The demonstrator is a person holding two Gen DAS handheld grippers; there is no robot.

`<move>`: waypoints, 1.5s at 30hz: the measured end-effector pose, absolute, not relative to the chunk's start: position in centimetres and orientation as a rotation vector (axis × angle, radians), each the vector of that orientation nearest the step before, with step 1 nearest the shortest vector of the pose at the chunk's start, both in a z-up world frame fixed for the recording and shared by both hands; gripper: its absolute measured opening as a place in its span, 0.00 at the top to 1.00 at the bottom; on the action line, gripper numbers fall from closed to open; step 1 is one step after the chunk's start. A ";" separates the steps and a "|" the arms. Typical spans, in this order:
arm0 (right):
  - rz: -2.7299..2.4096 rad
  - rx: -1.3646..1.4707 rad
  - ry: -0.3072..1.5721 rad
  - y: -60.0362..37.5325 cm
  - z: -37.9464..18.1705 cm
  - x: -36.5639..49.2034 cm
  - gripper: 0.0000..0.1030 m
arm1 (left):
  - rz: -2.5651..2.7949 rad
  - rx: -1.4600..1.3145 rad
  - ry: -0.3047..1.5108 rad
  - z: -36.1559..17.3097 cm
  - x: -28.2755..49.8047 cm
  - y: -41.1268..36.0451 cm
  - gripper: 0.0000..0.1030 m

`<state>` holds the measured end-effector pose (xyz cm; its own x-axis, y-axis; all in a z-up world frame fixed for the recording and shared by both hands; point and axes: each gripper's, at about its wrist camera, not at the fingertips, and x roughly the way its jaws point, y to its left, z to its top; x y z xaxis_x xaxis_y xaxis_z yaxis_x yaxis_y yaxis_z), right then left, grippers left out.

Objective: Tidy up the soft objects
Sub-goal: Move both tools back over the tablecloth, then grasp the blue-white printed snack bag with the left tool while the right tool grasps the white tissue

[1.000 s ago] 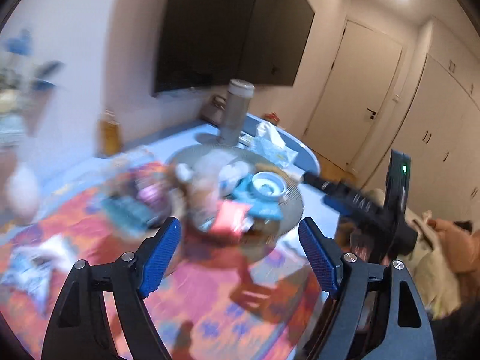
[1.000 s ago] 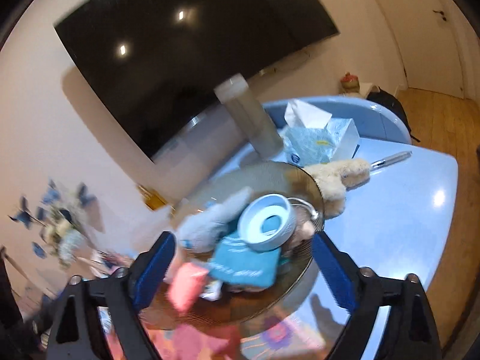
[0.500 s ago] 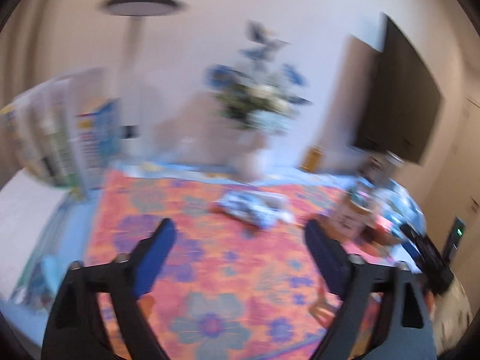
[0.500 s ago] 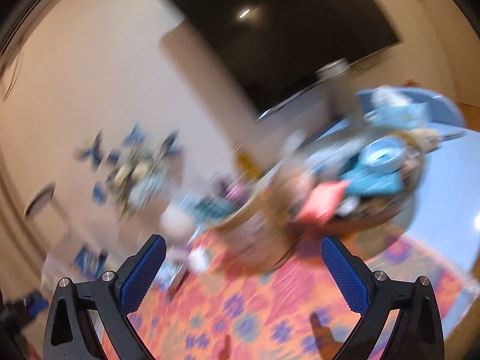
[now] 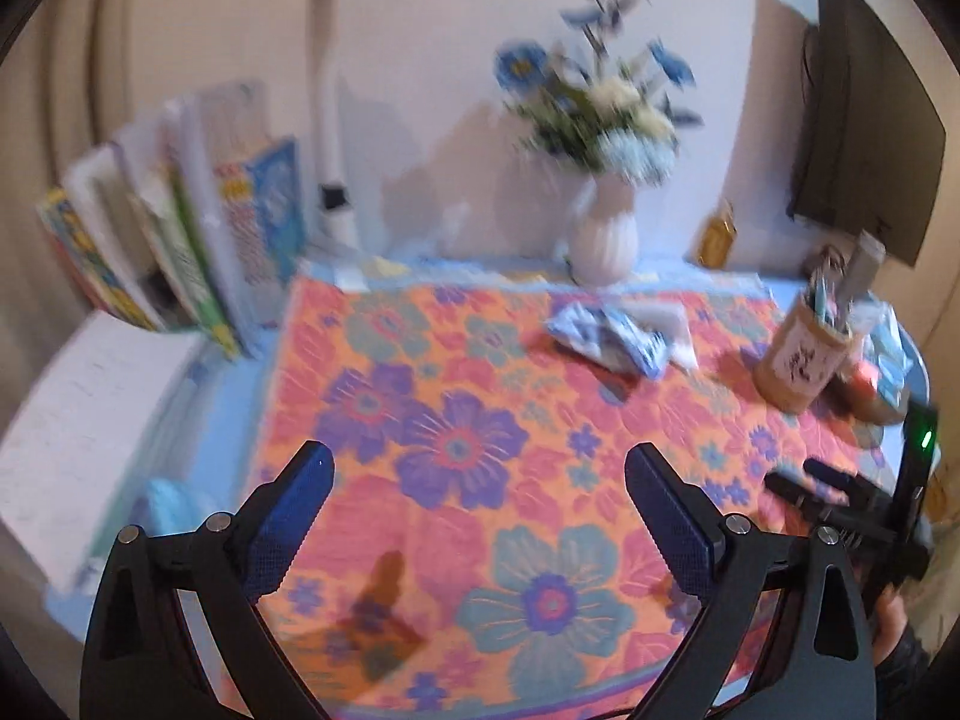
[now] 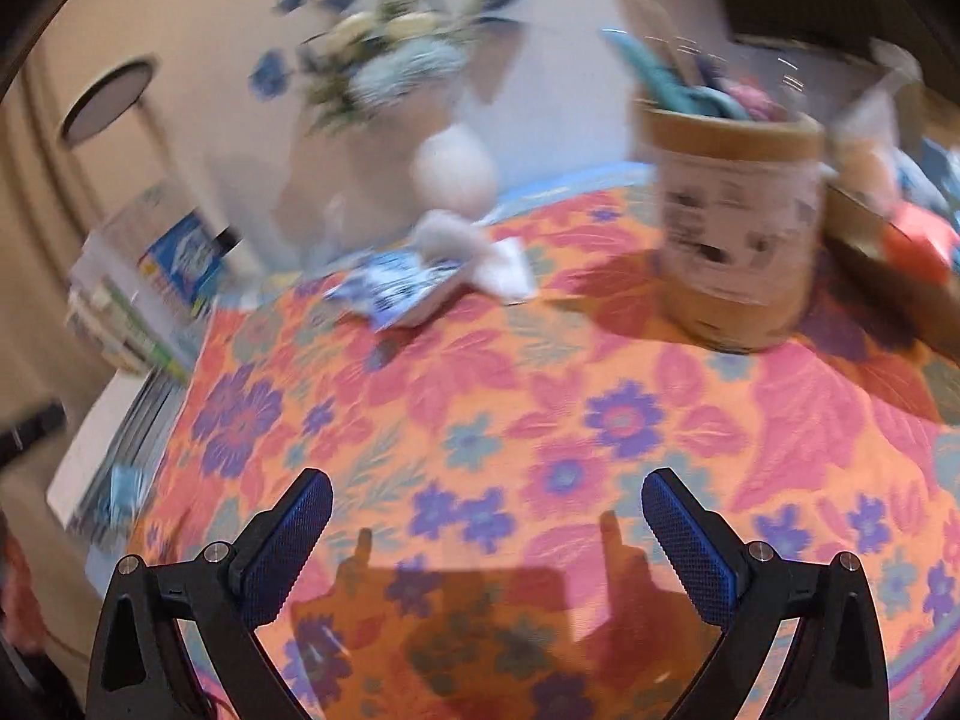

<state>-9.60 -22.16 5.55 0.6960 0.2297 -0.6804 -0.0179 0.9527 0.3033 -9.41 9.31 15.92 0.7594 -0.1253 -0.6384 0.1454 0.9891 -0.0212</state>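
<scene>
Both left tongs [image 5: 477, 510] and right tongs [image 6: 486, 534] are spread wide with nothing held, hovering over the floral mat [image 5: 480, 420] on the bench [image 5: 228, 384]. The soft items, a blue-white patterned cloth [image 5: 606, 333] and a white cloth [image 6: 498, 264] touching it, lie at the mat's far side, near the white vase [image 5: 603, 240] and well apart from both tongs. The cylindrical holder [image 6: 738, 228] stands to their right; frames are blurred, so finer detail is unclear.

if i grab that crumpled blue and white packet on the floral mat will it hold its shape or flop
The blue and white packet looks crumpled and thin, so it will probably flop and crinkle. It lies flat on the floral mat, likely light and easily slid when nudged.
</scene>
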 end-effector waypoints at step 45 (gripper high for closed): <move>0.144 0.013 1.031 -18.2 4.6 -6.9 0.00 | -0.290 -0.186 0.920 4.7 0.3 1.9 0.01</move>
